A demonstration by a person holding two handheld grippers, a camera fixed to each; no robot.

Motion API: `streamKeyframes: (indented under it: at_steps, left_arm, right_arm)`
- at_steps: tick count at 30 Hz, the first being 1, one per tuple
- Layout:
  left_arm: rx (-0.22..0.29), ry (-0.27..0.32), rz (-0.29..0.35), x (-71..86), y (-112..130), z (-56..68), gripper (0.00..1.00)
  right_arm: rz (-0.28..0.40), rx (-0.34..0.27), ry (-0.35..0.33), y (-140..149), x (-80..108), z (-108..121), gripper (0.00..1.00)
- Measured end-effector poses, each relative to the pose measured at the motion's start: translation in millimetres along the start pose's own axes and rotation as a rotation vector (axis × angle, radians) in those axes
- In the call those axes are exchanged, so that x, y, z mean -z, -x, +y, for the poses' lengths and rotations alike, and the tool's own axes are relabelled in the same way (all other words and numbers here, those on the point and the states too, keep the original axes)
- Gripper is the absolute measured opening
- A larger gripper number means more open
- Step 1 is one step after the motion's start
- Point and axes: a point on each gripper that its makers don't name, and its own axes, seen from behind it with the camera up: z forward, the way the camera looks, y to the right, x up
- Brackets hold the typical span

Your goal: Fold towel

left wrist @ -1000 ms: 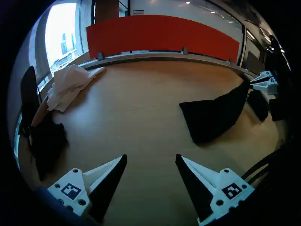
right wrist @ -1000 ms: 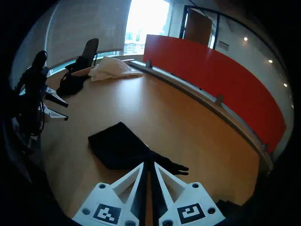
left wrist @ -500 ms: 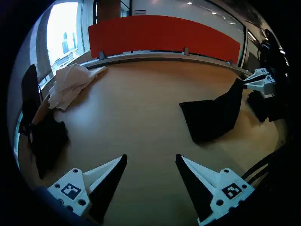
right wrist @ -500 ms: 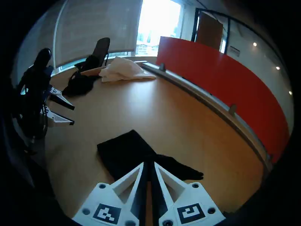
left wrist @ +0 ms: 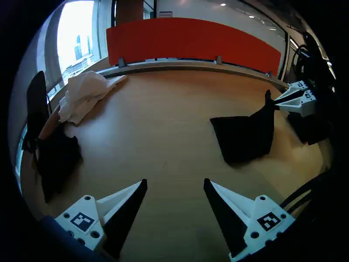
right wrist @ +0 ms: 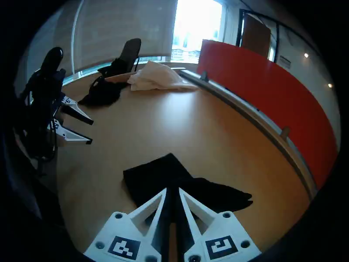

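Towel (left wrist: 242, 137): black, mostly flat on the worktop (left wrist: 165, 118), right of centre in the left gripper view. One corner is raised off the surface toward the far right.
Right gripper (right wrist: 172, 192): fingers pressed together, pinching that raised corner. Dark fabric runs from between the fingertips down to the rest of the cloth lying ahead of it.
Why held so: corner looks lifted so it can be carried across the flat part to make a fold.
Left gripper (left wrist: 174, 181): fingers spread wide, nothing between them, hovering over bare worktop.
Towel vs left gripper: ahead and to its right, apart from both fingertips, no contact.
Why left is spread: probably ready to pin the flat part or take a second corner. That's a guess.
White cloth (left wrist: 85, 91): crumpled heap at the far worktop edge by the window, well apart from the towel. Likely not in play.
Dark bundle (left wrist: 56, 159): at the left worktop edge beside a chair (left wrist: 35, 102). Can't tell what it is.
Red partition (left wrist: 192, 41): runs along the far edge.
Progress: early. One corner is up, no fold laid yet.
Risk: single-corner grip, so the cloth may drag or bunch instead of folding clean.
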Motion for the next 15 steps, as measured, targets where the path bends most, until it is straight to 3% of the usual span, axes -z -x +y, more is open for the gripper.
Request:
streamKeyframes:
  at_steps: [15]
  left_arm:
    - [0.026, -0.033, -0.010, 14.4, 15, -16.0, 0.96]
  right_arm:
    - [-0.051, 0.017, -0.134, 4, -65.1, -46, 0.05]
